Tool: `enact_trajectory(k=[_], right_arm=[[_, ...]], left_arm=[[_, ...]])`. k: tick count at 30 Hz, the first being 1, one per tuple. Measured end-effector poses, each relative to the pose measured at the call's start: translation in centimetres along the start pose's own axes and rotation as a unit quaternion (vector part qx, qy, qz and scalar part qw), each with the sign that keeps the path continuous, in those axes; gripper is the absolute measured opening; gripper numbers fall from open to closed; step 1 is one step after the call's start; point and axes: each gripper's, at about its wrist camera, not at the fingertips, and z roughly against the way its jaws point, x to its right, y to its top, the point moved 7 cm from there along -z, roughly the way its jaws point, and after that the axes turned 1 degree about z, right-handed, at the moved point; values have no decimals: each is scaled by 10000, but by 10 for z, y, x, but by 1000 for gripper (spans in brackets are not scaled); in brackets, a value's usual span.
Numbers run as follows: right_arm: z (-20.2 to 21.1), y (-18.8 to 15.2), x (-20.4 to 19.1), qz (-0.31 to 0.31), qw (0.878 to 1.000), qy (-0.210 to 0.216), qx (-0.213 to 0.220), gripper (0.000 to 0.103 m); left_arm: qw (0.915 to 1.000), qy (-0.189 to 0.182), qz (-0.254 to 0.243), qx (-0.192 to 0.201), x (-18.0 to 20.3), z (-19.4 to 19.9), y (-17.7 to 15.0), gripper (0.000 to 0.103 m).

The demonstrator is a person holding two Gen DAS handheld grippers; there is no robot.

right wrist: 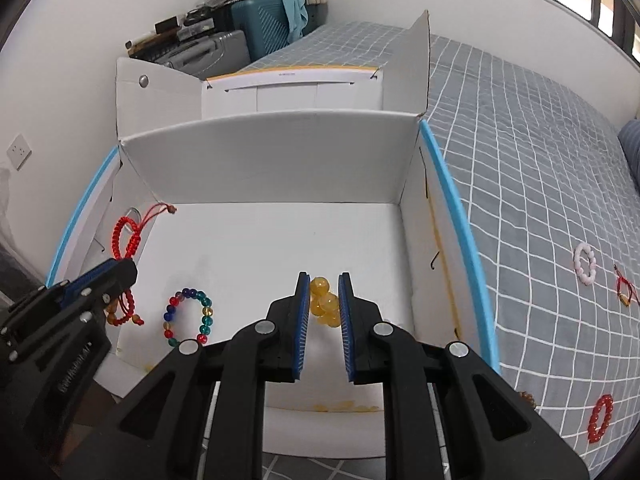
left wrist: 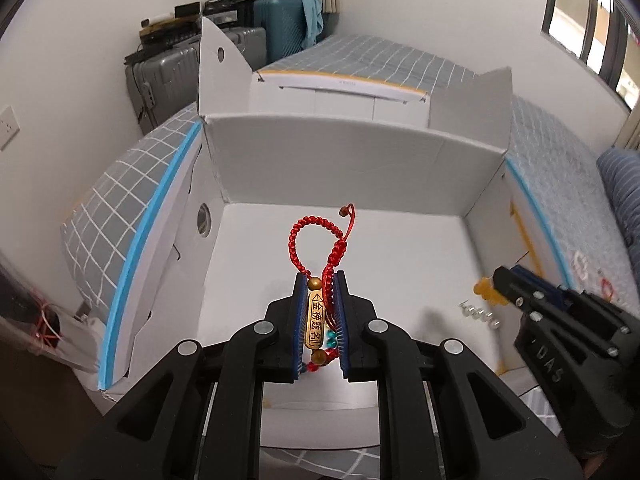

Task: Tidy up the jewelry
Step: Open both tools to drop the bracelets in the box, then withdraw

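Note:
My left gripper [left wrist: 321,280] is shut on a red braided cord bracelet [left wrist: 306,236] with a brass tag, held above the floor of an open white box [left wrist: 400,248]; it also shows in the right wrist view [right wrist: 124,236]. My right gripper [right wrist: 323,280] is shut on a yellow amber bead bracelet [right wrist: 325,302] inside the box near its right wall; it shows at the right of the left wrist view [left wrist: 486,290]. A multicoloured bead bracelet [right wrist: 188,316] lies on the box floor under the left gripper. A pearl piece [left wrist: 480,314] lies on the floor below the right gripper.
The box sits on a grey checked bed [right wrist: 540,160]. On the bed to the right lie a white bead bracelet [right wrist: 585,266], a red cord piece [right wrist: 624,288], a red bead bracelet [right wrist: 600,416] and brown beads [right wrist: 528,398]. Suitcases [right wrist: 256,28] stand by the far wall.

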Motion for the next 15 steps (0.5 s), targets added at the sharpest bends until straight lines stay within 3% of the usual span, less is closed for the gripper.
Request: enact_trajectory(k=[10,12,13,15], right_arm=[[-12,0,-5,59,9999,-131,-75,15],[-9,-2,-4,71,9998,-186,-70,25],[-7,-2,-4,66,9998,-195,-36,36],[-2,-1,-1,48,9997,-233,65,47]], left_arm=[[9998,83,46,-184,-11,-13,-6,16],[9996,146,83,-212,-12,-13,-7,31],[9996,194,113,-168,-13,-11,-7,44],[9995,276,128,-100,-14,-7,-4,53]])
